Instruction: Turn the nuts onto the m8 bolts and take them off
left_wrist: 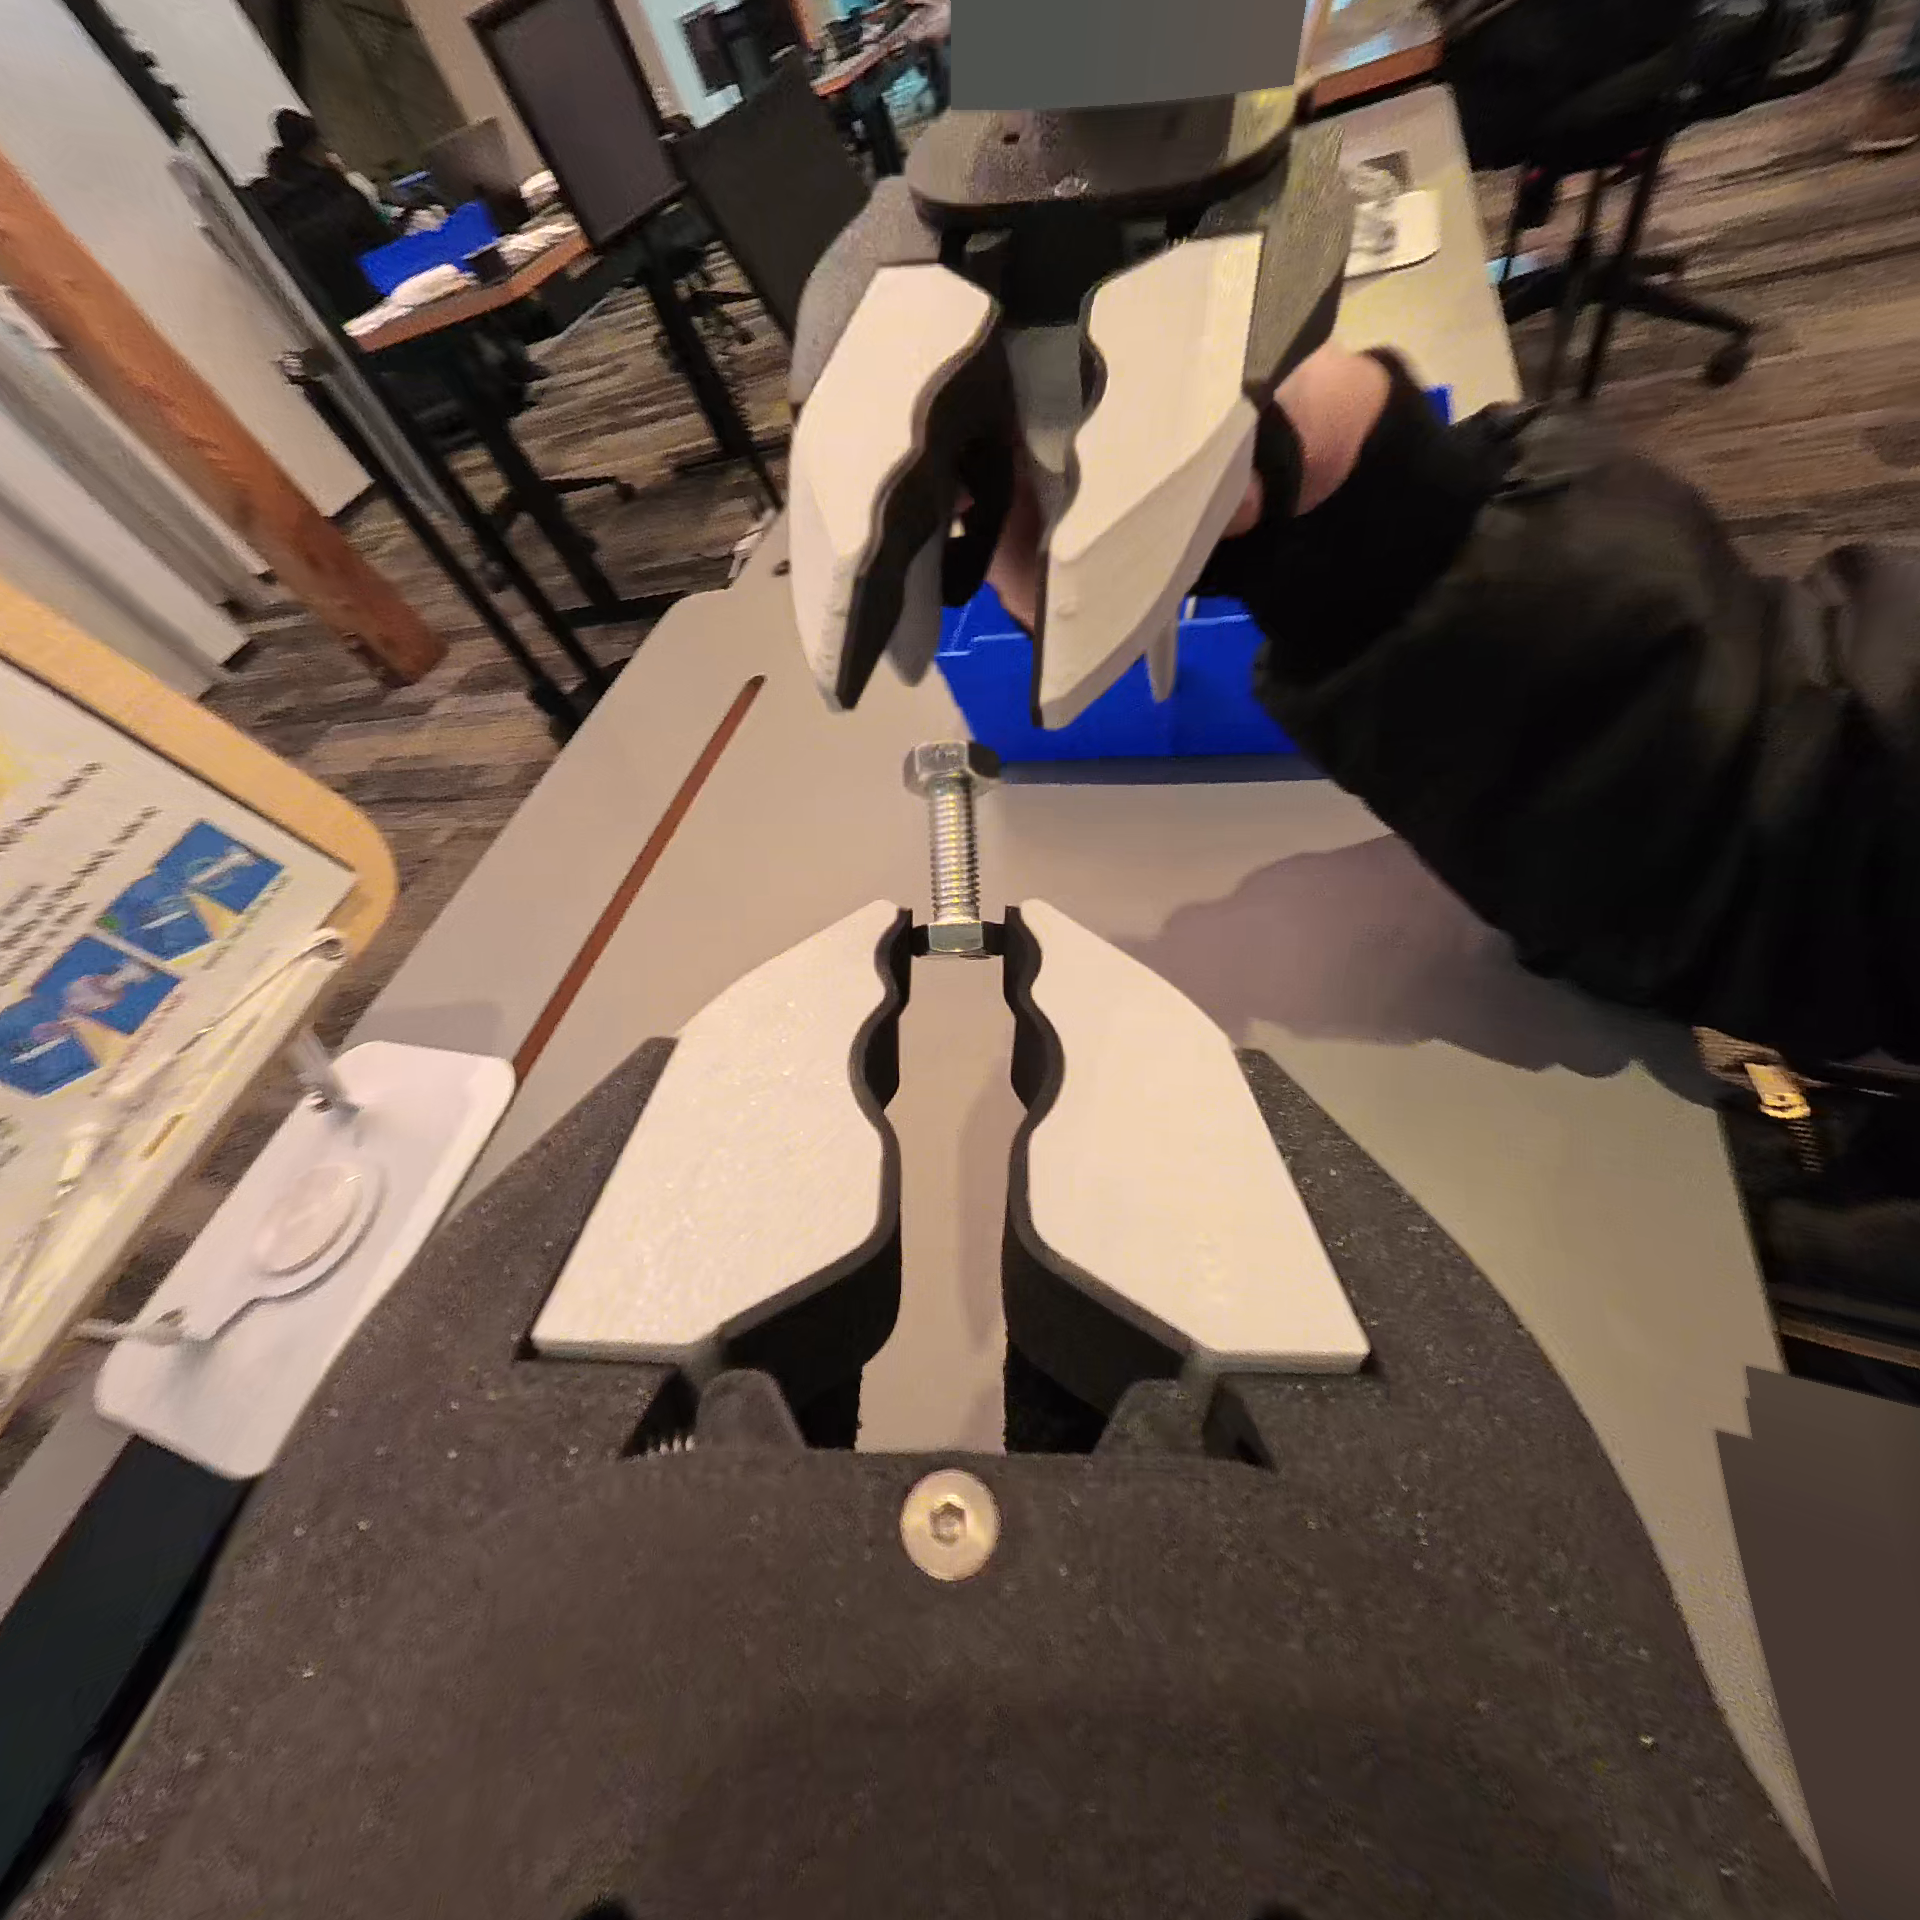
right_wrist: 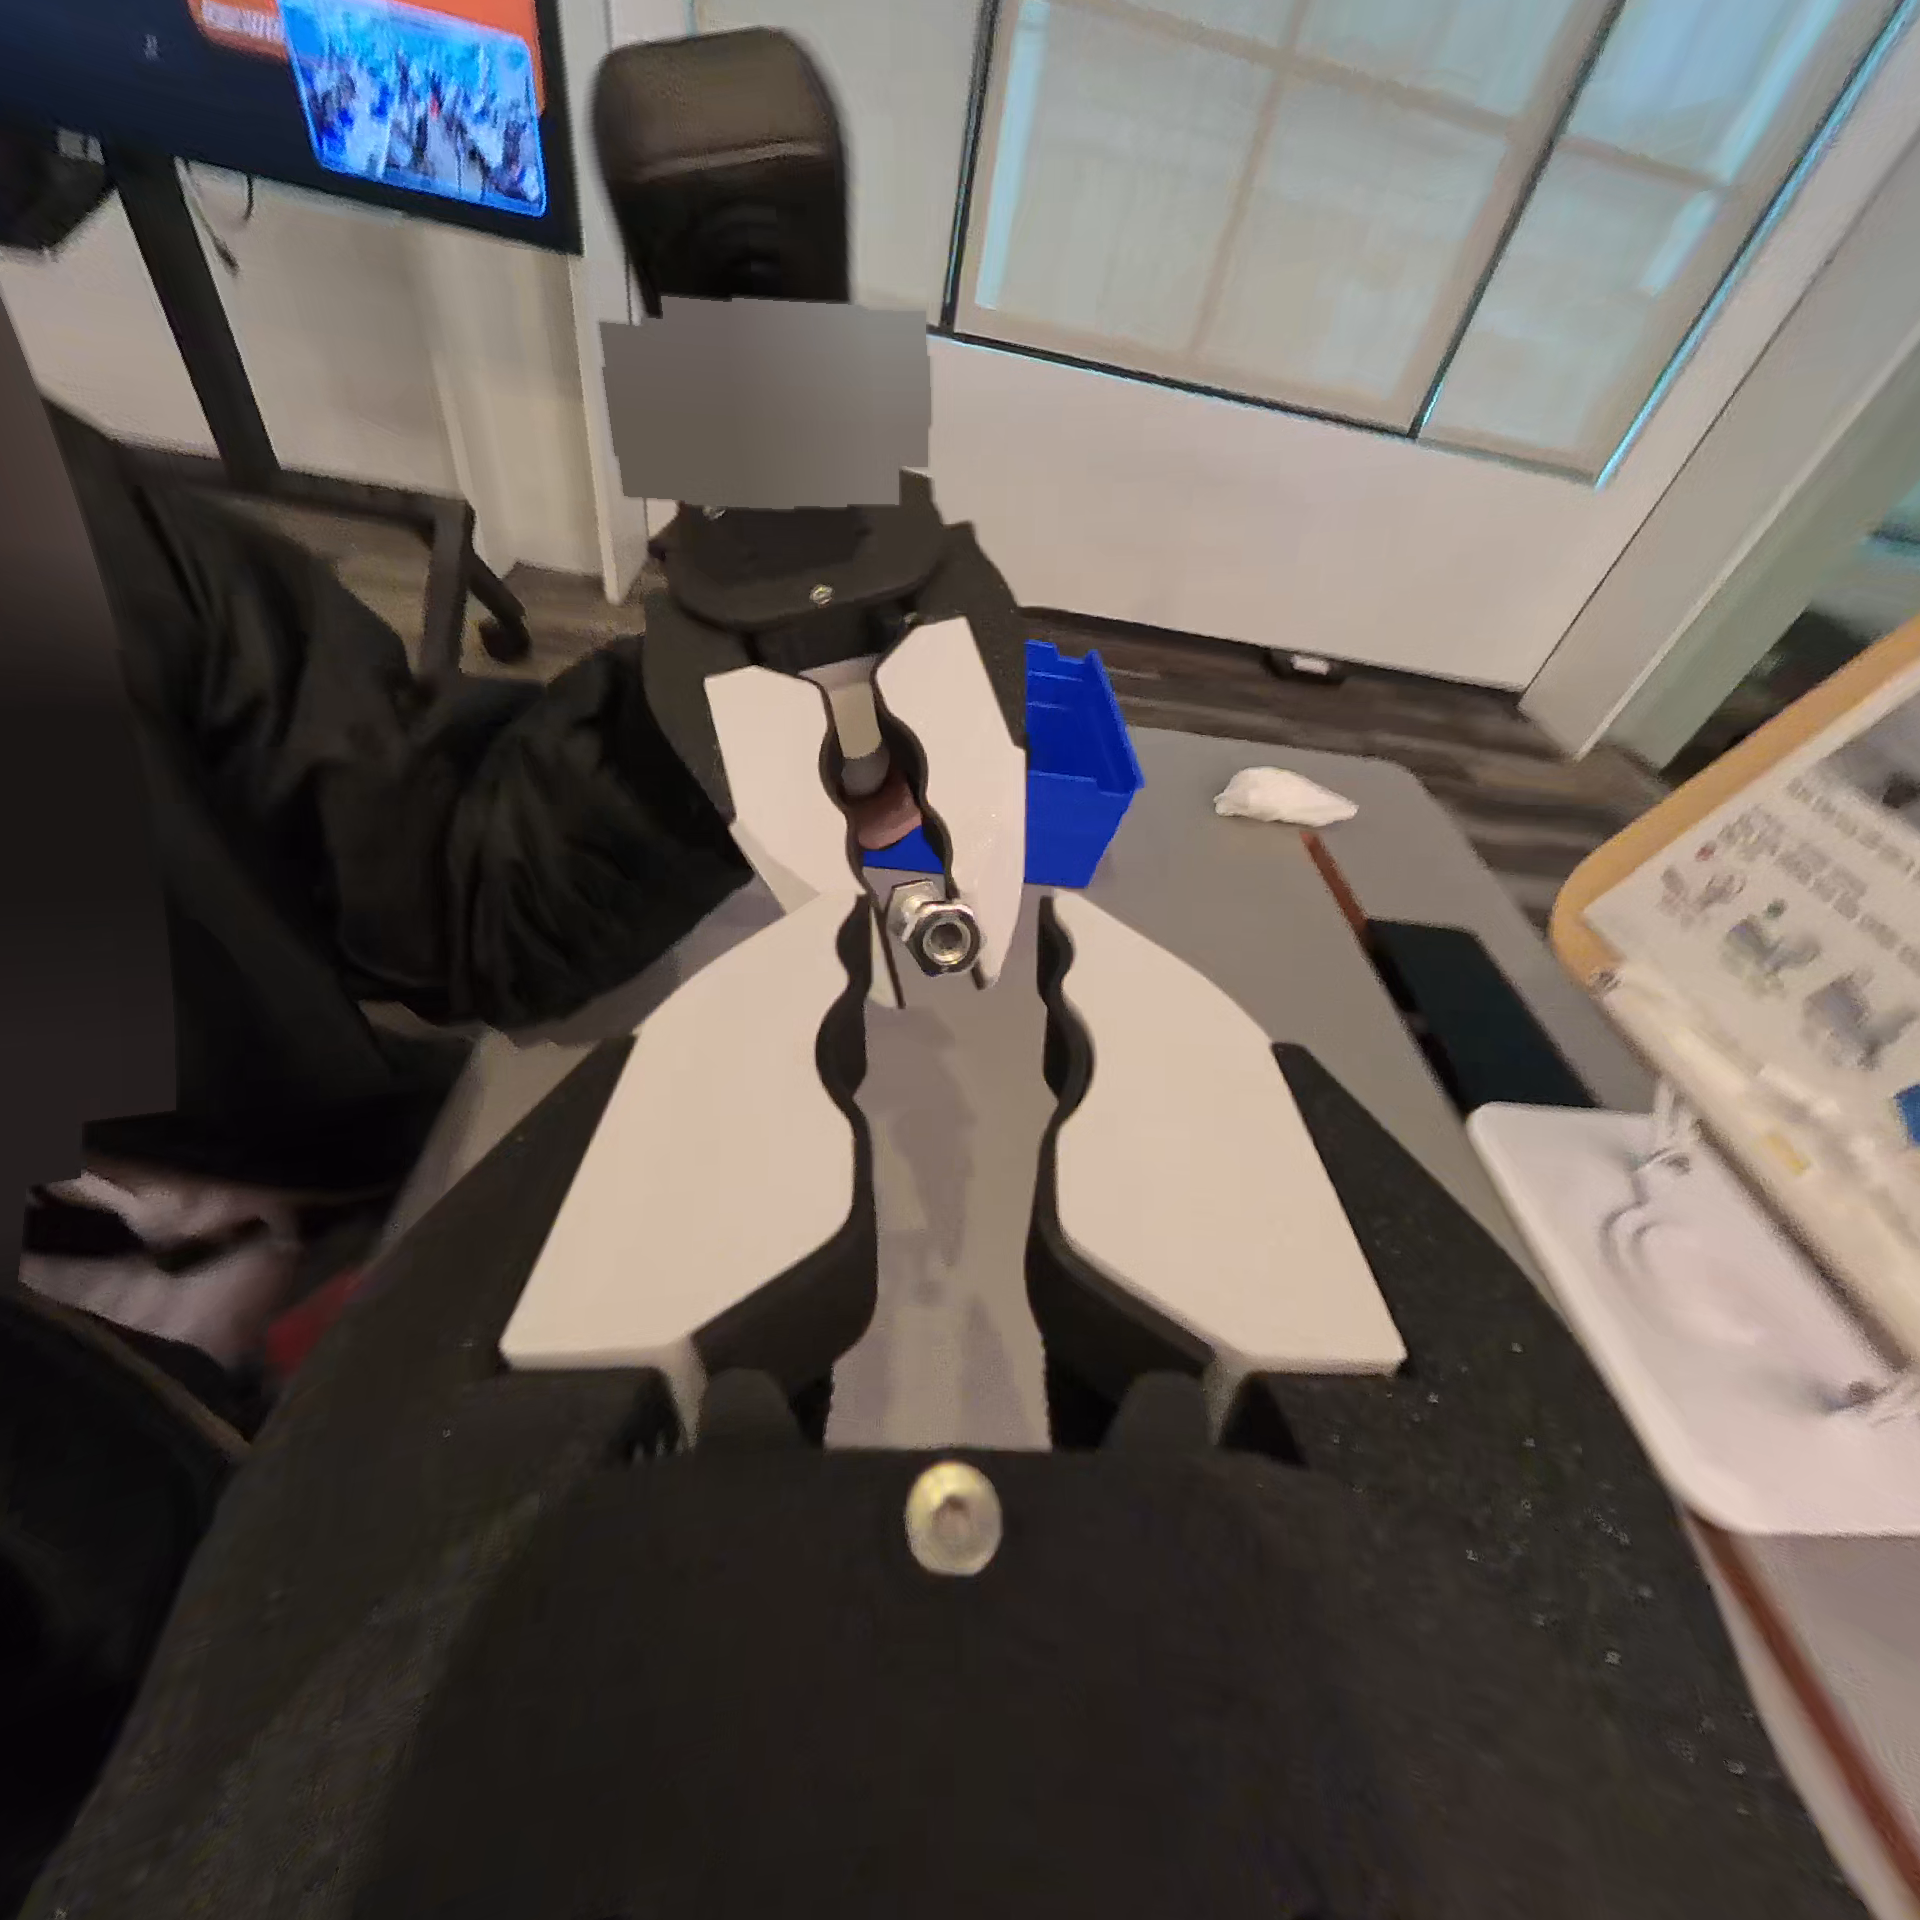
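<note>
L gripper [left_wrist: 958, 940] pinches the hex end of a shiny threaded steel M8 bolt [left_wrist: 954, 847], jutting fwd of its tips. R gripper [right_wrist: 951, 940] gapes, empty, facing it w/ silver hex nut [right_wrist: 940, 935]. Risk: grabbing off-axis could cross-thread or knock the bolt askew.

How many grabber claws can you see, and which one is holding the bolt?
2. The left gripper pinches the bolt by its head; the nut sits on the far end. The right gripper hangs open above it, holding nothing.
</note>
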`<state>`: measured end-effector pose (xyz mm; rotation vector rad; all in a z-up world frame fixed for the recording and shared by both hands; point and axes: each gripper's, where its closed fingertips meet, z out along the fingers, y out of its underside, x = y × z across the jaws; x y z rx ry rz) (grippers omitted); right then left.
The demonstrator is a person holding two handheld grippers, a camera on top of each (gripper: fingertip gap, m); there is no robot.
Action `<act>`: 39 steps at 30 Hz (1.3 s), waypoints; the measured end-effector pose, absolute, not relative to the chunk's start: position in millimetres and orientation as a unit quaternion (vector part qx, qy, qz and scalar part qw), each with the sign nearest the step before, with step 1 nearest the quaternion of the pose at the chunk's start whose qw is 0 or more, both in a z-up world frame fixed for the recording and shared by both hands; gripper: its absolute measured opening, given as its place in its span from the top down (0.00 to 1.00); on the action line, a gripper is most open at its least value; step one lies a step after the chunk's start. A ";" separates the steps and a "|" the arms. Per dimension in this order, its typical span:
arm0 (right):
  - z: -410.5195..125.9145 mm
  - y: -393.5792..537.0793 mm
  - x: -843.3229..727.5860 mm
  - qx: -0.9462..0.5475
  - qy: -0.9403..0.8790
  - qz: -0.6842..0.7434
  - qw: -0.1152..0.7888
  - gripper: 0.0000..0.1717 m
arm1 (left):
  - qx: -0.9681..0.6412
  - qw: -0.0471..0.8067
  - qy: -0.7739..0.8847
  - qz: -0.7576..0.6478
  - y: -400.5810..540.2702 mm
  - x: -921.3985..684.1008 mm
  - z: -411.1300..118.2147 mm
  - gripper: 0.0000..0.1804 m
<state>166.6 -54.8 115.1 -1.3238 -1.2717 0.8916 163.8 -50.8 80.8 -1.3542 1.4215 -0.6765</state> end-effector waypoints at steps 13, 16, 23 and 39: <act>98.8 -31.8 164.0 -0.688 -0.387 0.447 0.422 0.87 | -0.578 0.551 0.575 -0.177 -27.2 160.2 77.1 0.91; 94.7 -28.3 164.5 -0.698 -0.379 0.442 0.417 0.84 | -0.577 0.553 0.576 -0.171 -27.5 160.6 77.2 0.91; 96.8 -27.9 161.6 -0.696 -0.336 0.514 0.373 0.86 | -0.575 0.565 0.574 -0.145 -23.8 160.0 77.7 0.91; 97.1 -34.5 159.8 -0.679 -0.371 0.519 0.364 0.91 | -0.571 0.560 0.581 -0.153 -27.4 163.2 76.0 0.91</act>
